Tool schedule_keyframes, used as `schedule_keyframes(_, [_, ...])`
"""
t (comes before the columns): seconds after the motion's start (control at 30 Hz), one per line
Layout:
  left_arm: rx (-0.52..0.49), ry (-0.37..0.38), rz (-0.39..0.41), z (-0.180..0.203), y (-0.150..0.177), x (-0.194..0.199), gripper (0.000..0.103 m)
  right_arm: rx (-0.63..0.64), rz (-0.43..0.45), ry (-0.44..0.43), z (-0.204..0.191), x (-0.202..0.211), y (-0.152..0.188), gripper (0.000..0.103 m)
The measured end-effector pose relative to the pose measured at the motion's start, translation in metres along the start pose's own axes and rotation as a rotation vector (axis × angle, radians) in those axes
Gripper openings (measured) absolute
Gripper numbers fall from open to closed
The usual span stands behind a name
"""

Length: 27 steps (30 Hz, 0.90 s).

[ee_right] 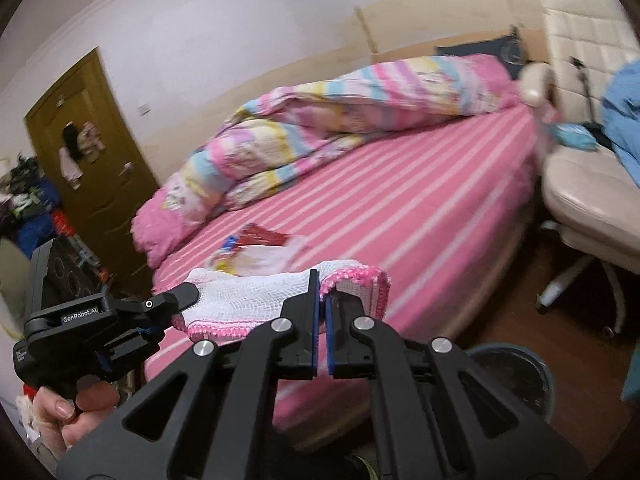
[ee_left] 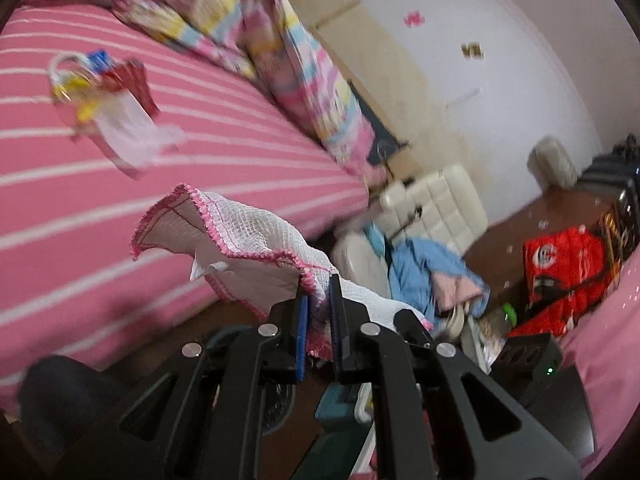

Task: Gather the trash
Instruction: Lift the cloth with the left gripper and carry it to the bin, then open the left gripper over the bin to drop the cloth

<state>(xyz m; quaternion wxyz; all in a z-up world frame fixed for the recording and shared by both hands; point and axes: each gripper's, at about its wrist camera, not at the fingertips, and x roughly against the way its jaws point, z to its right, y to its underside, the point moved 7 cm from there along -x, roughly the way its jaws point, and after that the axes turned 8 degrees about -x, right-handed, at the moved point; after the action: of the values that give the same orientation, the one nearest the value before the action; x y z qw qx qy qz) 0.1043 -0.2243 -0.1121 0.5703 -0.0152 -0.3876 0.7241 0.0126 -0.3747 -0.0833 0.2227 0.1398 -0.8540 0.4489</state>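
While claw-held, white mesh cloth (ee_left: 256, 240), pink-edged

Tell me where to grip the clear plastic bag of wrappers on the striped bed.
Grip the clear plastic bag by its loose empty end trailing toward the bed edge, coming from that near side; it lies flat and thin there, while wrappers bulk up the far end.

Pink striped bed (ee_right: 420, 200), rumpled quilt (ee_right: 304, 128), cream chair (ee_right: 588, 196), brown door (ee_right: 92, 152), white walls, dark wood floor.
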Motion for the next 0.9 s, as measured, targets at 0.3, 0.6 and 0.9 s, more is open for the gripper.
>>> schedule_keyframes(0.3, [-0.060,0.000,-0.197,0.031,0.058,-0.089,0.009,-0.127,-0.005,0.123,0.110,0.028,0.016,0.003])
schedule_keyframes(0.6, [-0.053,-0.024,-0.369,0.031,0.110,-0.166,0.009,-0.263,-0.033,0.228,0.191,0.029,0.038,0.003])
schedule_keyframes(0.9, [0.015,-0.067,-0.536,-0.012,0.165,-0.225,0.009,-0.353,-0.142,0.313,0.246,0.007,0.081,0.003])
